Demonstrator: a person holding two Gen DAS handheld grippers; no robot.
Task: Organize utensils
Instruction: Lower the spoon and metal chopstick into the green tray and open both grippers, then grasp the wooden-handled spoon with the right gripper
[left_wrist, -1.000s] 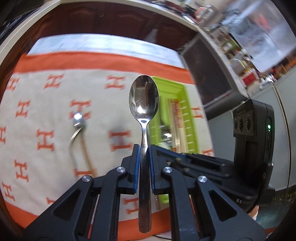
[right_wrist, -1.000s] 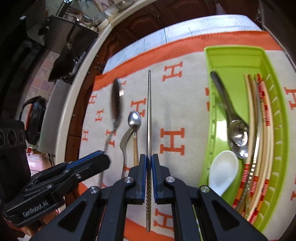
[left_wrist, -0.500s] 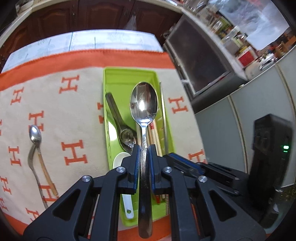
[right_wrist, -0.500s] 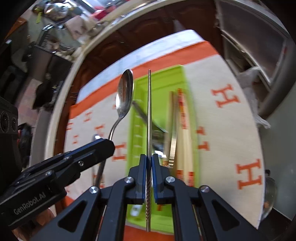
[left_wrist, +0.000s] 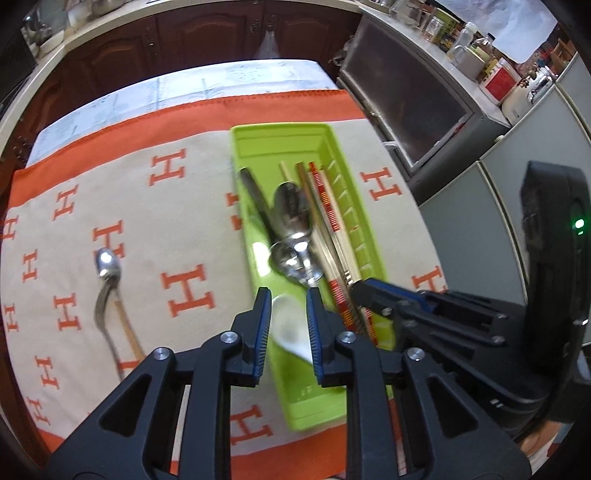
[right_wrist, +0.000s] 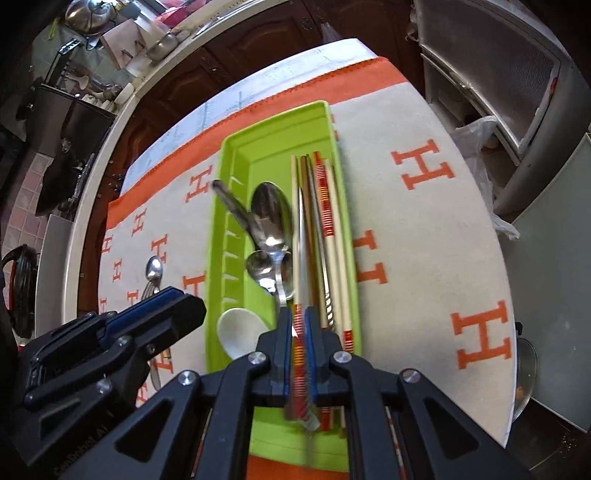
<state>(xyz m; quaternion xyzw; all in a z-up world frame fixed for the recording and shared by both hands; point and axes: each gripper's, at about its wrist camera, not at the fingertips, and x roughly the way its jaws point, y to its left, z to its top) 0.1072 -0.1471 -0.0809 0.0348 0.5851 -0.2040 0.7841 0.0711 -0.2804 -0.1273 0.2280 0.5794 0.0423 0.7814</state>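
Left tool (left_wrist: 286, 325) has just opened, empty; spoon (left_wrist: 291, 210) lies in the tray (left_wrist: 280, 134). Right tool (right_wrist: 295, 347) stands narrow, nothing clearly gripped. Two utensils (left_wrist: 110, 295) remain on the table.

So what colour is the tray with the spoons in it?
Bright lime green tray, clearest in the right wrist view.

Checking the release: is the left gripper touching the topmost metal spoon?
Cannot tell. Left wrist view: the left gripper has just been opening, nothing between its pads, but the spoon's handle disappears behind one fingertip.
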